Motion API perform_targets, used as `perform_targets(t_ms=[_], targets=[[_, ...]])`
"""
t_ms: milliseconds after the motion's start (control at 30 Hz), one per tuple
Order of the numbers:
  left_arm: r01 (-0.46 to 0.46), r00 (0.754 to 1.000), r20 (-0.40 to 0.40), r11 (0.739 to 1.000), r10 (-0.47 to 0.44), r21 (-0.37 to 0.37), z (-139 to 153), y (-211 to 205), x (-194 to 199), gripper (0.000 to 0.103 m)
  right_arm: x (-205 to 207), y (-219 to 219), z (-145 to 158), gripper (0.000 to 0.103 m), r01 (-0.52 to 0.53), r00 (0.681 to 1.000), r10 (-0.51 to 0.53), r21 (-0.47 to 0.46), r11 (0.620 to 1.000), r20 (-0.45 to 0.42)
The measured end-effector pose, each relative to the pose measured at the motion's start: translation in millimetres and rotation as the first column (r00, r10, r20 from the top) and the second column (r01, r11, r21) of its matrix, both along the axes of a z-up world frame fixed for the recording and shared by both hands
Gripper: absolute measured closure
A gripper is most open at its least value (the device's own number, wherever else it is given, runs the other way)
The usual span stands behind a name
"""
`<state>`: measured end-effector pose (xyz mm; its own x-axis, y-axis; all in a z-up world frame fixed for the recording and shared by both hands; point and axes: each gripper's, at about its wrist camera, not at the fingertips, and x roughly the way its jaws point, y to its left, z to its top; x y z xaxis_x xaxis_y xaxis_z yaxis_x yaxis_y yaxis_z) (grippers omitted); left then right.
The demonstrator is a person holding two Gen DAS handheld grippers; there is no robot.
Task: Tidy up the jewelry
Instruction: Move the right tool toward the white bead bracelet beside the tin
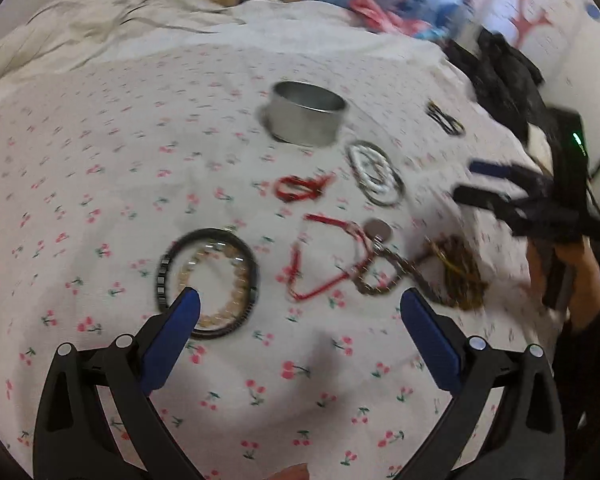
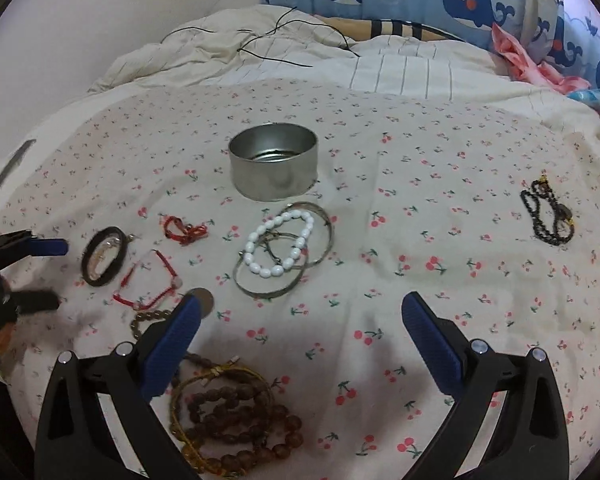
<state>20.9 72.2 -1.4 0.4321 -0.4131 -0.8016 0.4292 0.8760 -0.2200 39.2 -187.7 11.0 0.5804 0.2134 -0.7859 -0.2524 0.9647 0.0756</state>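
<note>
left tool (image 1: 300, 304): blue pads spread wide, holding nothing, above the bed (image 1: 100, 140)
right tool (image 2: 300, 306): likewise wide apart, bare
tin (image 2: 273, 168): upright, mouth up, mid-bed
white bead bracelet (image 2: 280, 244): flat on silver bangles (image 2: 284, 254), just before the tin
brown beads (image 2: 236, 412): heaped near the right tool's left finger
black bracelet (image 2: 548, 216): well apart, long axis running away from the camera

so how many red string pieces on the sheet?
2: a small knotted red cord left of the white bead bracelet, and a larger red string loop nearer the camera, beside the black bangle.
</note>
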Motion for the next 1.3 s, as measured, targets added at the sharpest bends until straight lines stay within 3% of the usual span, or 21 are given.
perform_targets(t_ms=[367, 533, 800, 1033, 1167, 1300], targets=[[0.008, 1.000, -0.017, 0.996, -0.007, 0.090, -15, -15, 2, 0.006, 4, 1, -2, 0.007, 0.041, 0.999, -0.041, 0.003, 0.999, 0.012], [-0.034, 0.999, -0.021, 0.990, 0.037, 0.137, -21, -7, 4, 0.006, 4, 3, -2, 0.007, 0.030, 1.000, -0.030, 0.020, 0.999, 0.007], [-0.108, 0.993, -0.034, 0.987, 0.113, 0.119, -24, 21, 4, 0.006, 6, 3, -6, 0.007, 0.043, 0.999, -0.043, 0.027, 0.999, -0.008], [-0.125, 0.991, 0.060, 0.975, 0.116, 0.184, -13, 3, 1, 0.006, 3, 1, -1, 0.007, 0.079, 0.996, -0.080, 0.019, 0.997, 0.031], [-0.230, 0.970, 0.140, 0.945, 0.201, 0.233, -4, -14, 6, 0.006, 0, 0, 3, 0.007, 0.178, 0.981, -0.173, -0.050, 0.983, 0.087], [-0.257, 0.962, 0.155, 0.939, 0.225, 0.230, 1, -29, 10, 0.006, 0, 1, 0, 0.007, 0.192, 0.978, -0.185, -0.070, 0.979, 0.091]])
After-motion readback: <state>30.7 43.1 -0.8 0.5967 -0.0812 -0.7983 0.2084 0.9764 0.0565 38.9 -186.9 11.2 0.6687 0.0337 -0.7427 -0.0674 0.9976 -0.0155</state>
